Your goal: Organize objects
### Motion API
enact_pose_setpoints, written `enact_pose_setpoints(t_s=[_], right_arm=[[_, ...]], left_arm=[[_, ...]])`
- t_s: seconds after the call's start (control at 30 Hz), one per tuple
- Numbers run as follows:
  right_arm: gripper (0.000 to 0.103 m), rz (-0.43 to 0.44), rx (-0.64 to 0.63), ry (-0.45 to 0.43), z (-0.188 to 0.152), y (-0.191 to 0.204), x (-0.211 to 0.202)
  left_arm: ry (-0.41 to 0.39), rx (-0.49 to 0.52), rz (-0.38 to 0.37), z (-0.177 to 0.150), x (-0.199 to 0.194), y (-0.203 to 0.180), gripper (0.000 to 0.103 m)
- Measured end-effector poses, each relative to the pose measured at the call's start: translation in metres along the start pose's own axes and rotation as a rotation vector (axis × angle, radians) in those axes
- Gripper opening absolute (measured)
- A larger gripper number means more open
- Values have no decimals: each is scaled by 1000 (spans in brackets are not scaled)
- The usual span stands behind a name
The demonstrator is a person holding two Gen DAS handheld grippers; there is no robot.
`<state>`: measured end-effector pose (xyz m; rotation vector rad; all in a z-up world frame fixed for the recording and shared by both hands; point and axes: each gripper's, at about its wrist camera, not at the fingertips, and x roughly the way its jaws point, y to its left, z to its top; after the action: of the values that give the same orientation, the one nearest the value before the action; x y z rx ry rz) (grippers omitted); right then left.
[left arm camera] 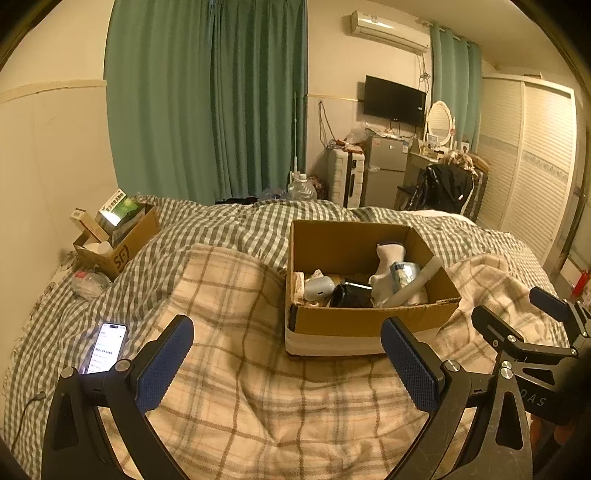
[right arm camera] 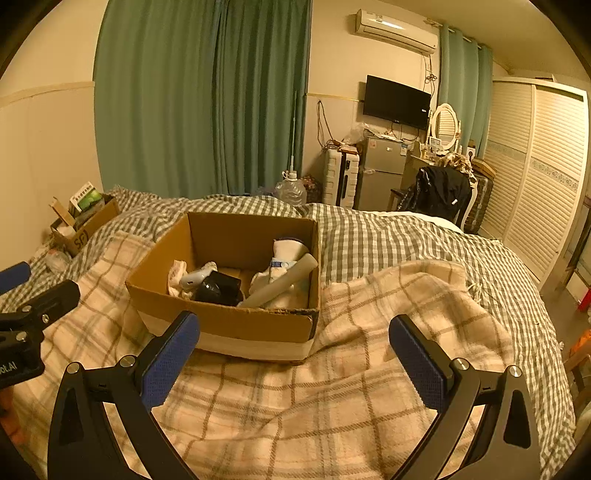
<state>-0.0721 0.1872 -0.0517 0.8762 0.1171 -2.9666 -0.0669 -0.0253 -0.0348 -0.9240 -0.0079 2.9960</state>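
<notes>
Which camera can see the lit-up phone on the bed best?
The left wrist view. The phone lies screen-up and glowing on the checked bedding, just left of the left gripper. The right wrist view does not show the phone at all; it looks at the cardboard box and the plaid blanket.

Location type: bedroom in a private home. Evidence: a bed (right arm camera: 388,236) with a grey-and-white checked cover fills the lower half of the frame, with a beige plaid blanket (right arm camera: 280,402) laid over it. Green floor-length curtains (right arm camera: 199,103) hang at upper left. At upper right are a white wall-mounted air conditioner (right arm camera: 395,31), a black flat-screen television (right arm camera: 397,101), a small silver refrigerator (right arm camera: 382,173), an oval white-framed vanity mirror (right arm camera: 447,123) and a white louvred wardrobe (right arm camera: 535,166).
</notes>
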Motion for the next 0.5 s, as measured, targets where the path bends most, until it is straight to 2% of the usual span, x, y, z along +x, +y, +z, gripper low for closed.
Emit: enact_pose_setpoints(t_s=[0.13, 0.5], right_arm=[[103, 14, 26, -1, 2, -4, 1], [103, -20, 16, -10, 8, -3, 1]], left_arm=[[-7, 7, -2, 0, 1, -1, 103], [-3, 22, -33, -3, 4, -2, 103]])
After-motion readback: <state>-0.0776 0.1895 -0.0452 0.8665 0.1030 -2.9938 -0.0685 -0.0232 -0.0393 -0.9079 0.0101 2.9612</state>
